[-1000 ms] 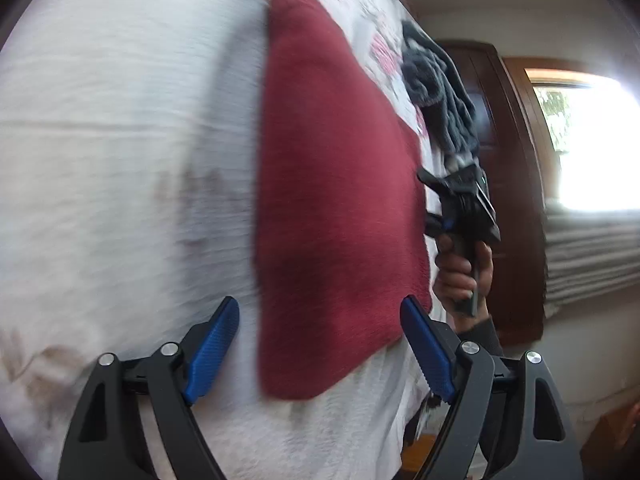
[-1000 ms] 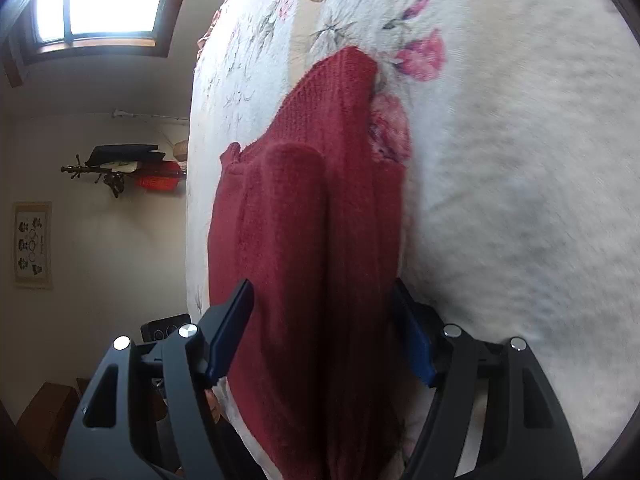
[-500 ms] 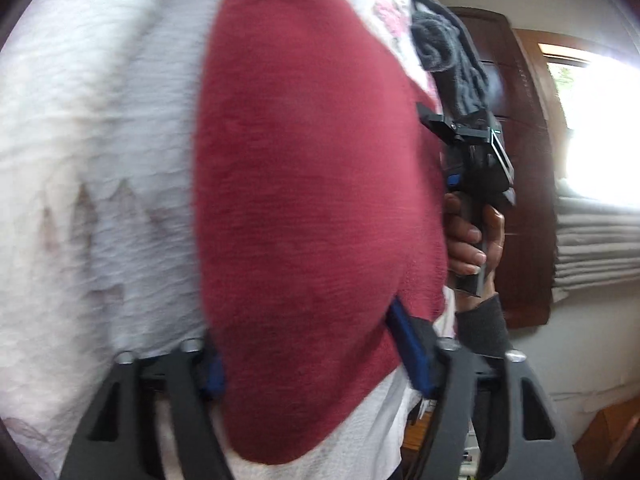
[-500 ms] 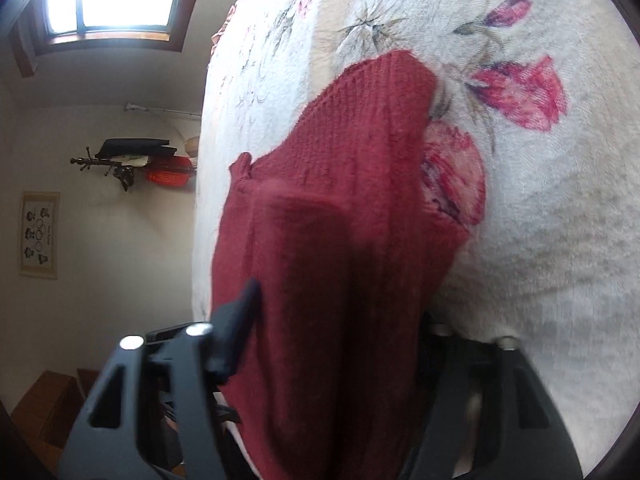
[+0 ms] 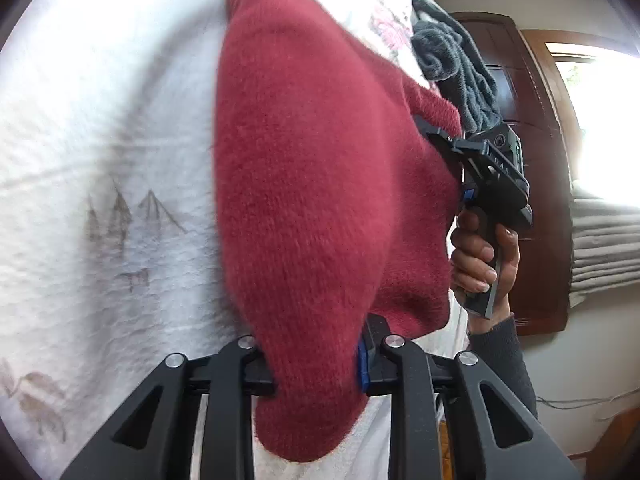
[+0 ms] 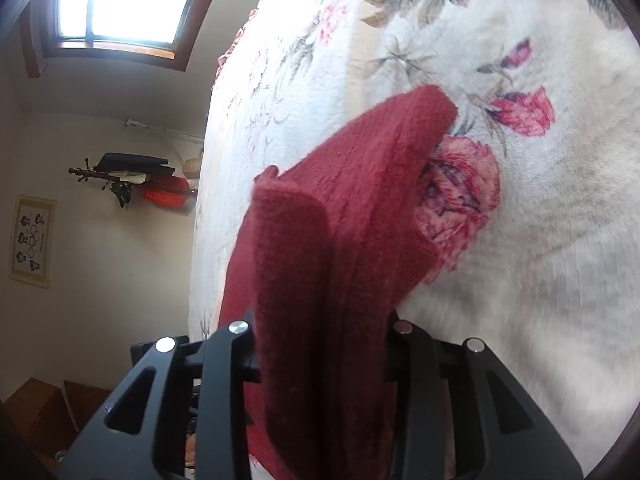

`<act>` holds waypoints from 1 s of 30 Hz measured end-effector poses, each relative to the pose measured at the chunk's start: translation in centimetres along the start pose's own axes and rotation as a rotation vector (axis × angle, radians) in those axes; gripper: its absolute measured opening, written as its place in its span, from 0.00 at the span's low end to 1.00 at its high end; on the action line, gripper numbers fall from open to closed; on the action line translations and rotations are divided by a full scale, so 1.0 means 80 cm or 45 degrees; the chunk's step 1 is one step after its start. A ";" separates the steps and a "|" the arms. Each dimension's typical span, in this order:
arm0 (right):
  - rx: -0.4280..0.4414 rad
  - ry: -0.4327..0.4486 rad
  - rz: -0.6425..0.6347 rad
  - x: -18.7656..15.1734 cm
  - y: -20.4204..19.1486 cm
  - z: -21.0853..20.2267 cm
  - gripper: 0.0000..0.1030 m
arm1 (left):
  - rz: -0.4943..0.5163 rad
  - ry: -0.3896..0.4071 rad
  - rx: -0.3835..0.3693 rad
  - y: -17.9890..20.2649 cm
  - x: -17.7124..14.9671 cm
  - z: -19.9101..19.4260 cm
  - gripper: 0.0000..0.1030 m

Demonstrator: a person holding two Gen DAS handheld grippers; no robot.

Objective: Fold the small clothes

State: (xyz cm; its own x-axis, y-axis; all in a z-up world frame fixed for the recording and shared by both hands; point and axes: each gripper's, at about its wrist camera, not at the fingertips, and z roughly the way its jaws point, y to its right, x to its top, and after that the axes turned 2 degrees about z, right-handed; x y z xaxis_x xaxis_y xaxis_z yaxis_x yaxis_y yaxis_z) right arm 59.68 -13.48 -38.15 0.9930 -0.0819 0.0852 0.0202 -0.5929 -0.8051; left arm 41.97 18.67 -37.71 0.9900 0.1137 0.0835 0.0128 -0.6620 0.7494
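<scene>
A dark red knitted garment (image 5: 312, 184) lies partly folded on a white floral bedspread (image 5: 100, 140). My left gripper (image 5: 316, 364) is shut on its near edge, and the knit bulges out over the jaws. In the right wrist view the same red garment (image 6: 340, 248) rises in a thick fold between the jaws of my right gripper (image 6: 324, 340), which is shut on it. The right gripper's body (image 5: 496, 168) and the hand (image 5: 476, 256) holding it show at the garment's far side in the left wrist view. Fingertips of both grippers are hidden by the knit.
A grey fluffy cloth (image 5: 456, 76) lies on the bed beyond the garment. A dark wooden door (image 5: 532, 160) and a bright window (image 5: 600, 128) stand past the bed edge. A coat rack (image 6: 120, 180) and framed picture (image 6: 32, 240) hang on the wall.
Both grippers went from open around the garment's edges to shut on it. The edges have been lifted, so the knit now bulges up off the bedspread.
</scene>
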 end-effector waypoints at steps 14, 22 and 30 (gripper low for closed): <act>0.002 0.020 -0.065 -0.033 -0.096 -0.009 0.30 | 0.038 0.099 -0.008 0.027 -0.027 -0.076 0.24; 0.058 -0.020 -0.113 -0.070 -0.159 0.012 0.30 | 0.035 0.179 -0.006 0.018 -0.084 -0.151 0.24; 0.108 -0.125 -0.129 -0.140 -0.190 0.062 0.30 | 0.009 0.227 0.012 -0.011 -0.164 -0.206 0.24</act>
State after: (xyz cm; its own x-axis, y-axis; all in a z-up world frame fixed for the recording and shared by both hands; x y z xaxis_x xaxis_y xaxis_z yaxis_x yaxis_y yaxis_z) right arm 48.82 0.44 -29.82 0.9919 0.0560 0.1140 0.1264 -0.5242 -0.8422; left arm 26.61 29.99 -28.65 0.9494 0.2382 0.2046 0.0083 -0.6703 0.7421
